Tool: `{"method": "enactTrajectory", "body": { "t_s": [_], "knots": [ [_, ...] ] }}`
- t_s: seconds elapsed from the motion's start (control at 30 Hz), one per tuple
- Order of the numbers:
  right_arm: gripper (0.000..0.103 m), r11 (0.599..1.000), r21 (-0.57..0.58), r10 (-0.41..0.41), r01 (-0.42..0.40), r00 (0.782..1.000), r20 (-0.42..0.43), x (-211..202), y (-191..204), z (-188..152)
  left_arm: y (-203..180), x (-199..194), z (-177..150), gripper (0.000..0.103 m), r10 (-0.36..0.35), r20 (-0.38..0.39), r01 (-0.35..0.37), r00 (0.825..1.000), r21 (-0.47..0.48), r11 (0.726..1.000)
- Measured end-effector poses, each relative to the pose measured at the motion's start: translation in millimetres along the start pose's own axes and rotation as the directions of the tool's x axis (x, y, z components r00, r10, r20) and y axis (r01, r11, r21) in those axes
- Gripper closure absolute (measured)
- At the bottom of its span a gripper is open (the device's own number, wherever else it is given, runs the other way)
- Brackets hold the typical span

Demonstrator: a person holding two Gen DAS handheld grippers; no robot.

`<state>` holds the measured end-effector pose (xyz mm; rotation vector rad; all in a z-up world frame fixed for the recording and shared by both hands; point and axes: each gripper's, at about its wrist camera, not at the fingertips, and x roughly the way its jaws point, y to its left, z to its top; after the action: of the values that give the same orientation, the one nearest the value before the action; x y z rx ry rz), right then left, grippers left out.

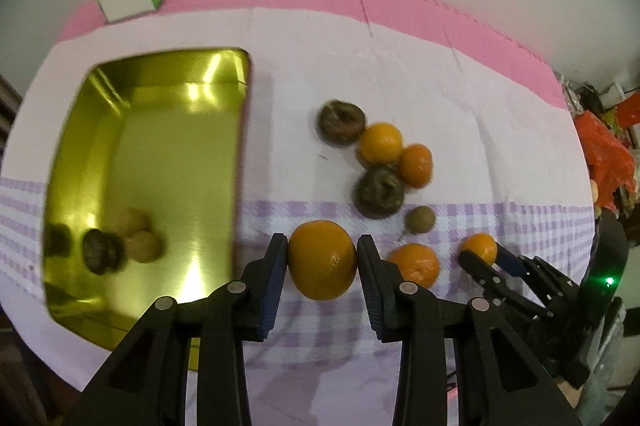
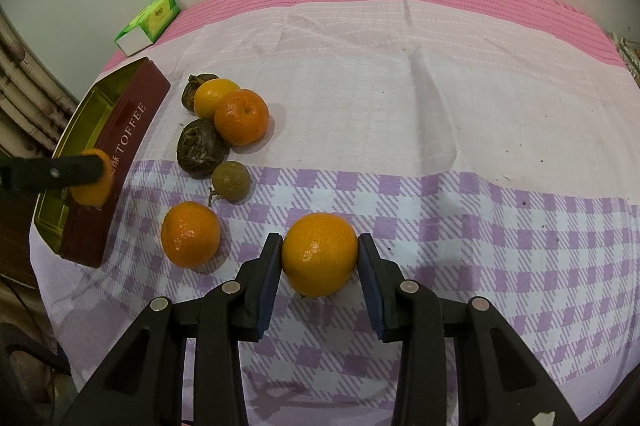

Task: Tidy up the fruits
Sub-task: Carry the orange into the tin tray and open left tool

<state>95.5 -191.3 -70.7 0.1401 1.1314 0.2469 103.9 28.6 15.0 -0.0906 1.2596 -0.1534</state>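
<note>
My left gripper (image 1: 322, 240) is shut on an orange (image 1: 322, 262) held just above the checked cloth, right of the gold tin (image 1: 160, 73). The tin holds a dark wrinkled fruit (image 1: 102, 252) and brownish round fruits (image 1: 144, 246). My right gripper (image 2: 319, 238) is shut on another orange (image 2: 319, 256) that rests on the cloth. In the right wrist view a left finger (image 2: 76, 167) and its orange (image 2: 94, 185) hang beside the tin's red wall (image 2: 120, 129). A loose orange (image 2: 191, 234) lies between the two grippers.
Behind lie two more oranges (image 2: 241, 117), two dark wrinkled fruits (image 2: 200, 147) and a small brown fruit (image 2: 231, 181). A green box (image 2: 150, 19) sits at the back left by the wall. Clutter stands past the table's right edge (image 1: 608, 153).
</note>
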Motion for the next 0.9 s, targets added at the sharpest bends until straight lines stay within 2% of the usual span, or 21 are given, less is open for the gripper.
{"method": "enactTrajectory", "body": {
  "t_s": [0.23, 0.37, 0.73, 0.9],
  "knots": [
    [0.068, 1.000, -0.007, 0.000, 0.000, 1.000, -0.007, 3, 0, -1, 43, -27, -4, 0.066, 0.080, 0.067, -0.080, 0.995, -0.008, 0.997],
    [0.068, 1.000, -0.010, -0.004, 0.004, 1.000, -0.004, 3, 1, -1, 67, -31, -6, 0.066, 0.133, 0.081, -0.131, 0.988, -0.029, 0.991],
    [0.068, 1.000, -0.009, -0.004, 0.004, 1.000, -0.004, 3, 1, -2, 104, -22, -36, 0.066, 0.181, 0.004, -0.181, 0.983, -0.032, 0.983],
    [0.068, 1.000, -0.011, -0.006, 0.006, 1.000, -0.004, 3, 2, -2, 112, -10, -46, 0.066, 0.180, -0.036, -0.182, 0.983, -0.059, 0.982]
  ]
}}
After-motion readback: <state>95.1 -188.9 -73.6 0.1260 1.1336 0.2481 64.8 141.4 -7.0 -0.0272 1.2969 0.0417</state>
